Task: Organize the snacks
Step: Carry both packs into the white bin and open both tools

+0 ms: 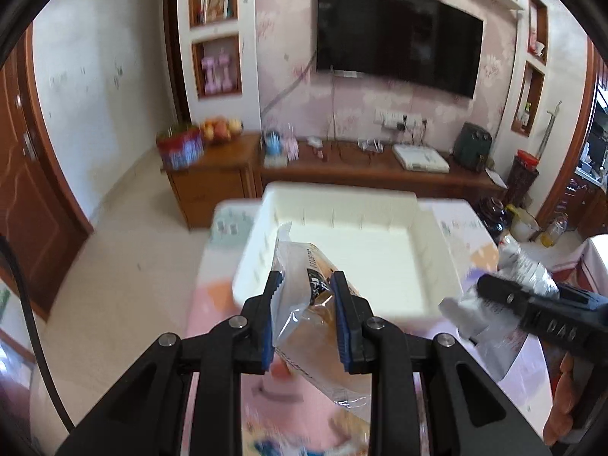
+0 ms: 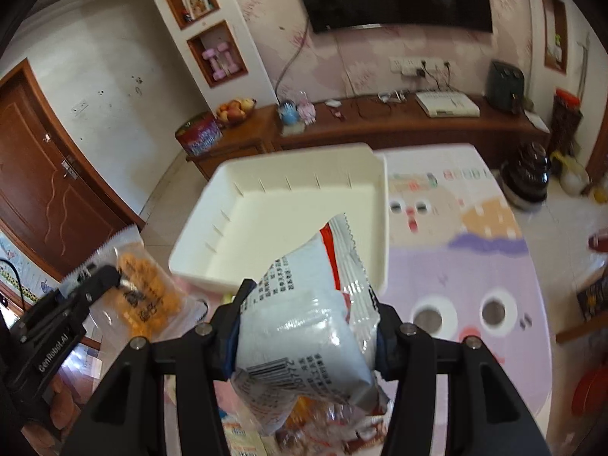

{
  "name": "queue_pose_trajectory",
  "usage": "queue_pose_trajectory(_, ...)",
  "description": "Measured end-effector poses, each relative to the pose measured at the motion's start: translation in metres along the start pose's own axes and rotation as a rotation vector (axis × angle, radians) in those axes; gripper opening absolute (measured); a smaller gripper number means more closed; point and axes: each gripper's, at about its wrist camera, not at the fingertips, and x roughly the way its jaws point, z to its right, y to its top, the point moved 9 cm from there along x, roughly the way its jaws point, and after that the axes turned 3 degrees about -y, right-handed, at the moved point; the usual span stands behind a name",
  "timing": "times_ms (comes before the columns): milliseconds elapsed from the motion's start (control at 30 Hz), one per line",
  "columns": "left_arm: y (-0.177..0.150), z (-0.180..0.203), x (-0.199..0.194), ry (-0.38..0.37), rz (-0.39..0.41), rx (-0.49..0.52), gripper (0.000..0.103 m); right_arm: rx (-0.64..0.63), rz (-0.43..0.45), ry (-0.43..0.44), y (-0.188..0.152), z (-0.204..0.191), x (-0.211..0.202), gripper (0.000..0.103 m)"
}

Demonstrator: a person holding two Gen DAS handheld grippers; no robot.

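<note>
On the left, our left claw (image 1: 307, 315) is clamped on a clear packet of orange snacks (image 1: 304, 285), its blue pads pinching the film at mid-length so that the sealed top stands above the jaws and the rest hangs below. The packet is in the air, in front of the white bin (image 1: 437, 243) that stands on the patterned tabletop (image 1: 212, 304). We judge this one light and limp: the film looks slick and it creases where the pads bite, and the contents are probably brittle, so a grip across the flat body, away from the seam, seems safest.

Further right, our right claw (image 2: 308, 326) grips a white foil snack bag (image 2: 304, 326) across its puffed middle, the jaws standing fairly wide around it. It too is held aloft, just short of the bin's near rim. This bag looks air-filled and springy, with a glossy skin that may slide; we think a firm hold on the belly suits it, without crushing it.

The bin looks empty.
</note>
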Motion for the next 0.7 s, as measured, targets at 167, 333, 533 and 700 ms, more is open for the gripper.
queue_pose_trajectory(167,0.047,0.004,0.023,0.04,0.055,0.03,0.023,-0.012,0.038,-0.019,0.041,-0.009,0.013,0.053)
queue_pose_trajectory(333,0.065,0.008,0.071,0.07,0.048,0.05,0.023,0.003,0.03,-0.028,0.067,-0.012,0.04,0.053)
queue_pose_trajectory(533,0.055,0.007,0.128,0.096,-0.028,0.041,0.025,0.033,-0.001,-0.053,0.077,-0.006,0.076,0.058)
queue_pose_trajectory(700,0.043,0.005,0.152,0.119,-0.092,0.032,0.057,0.032,-0.031,-0.091,0.073,0.002,0.099,0.071)
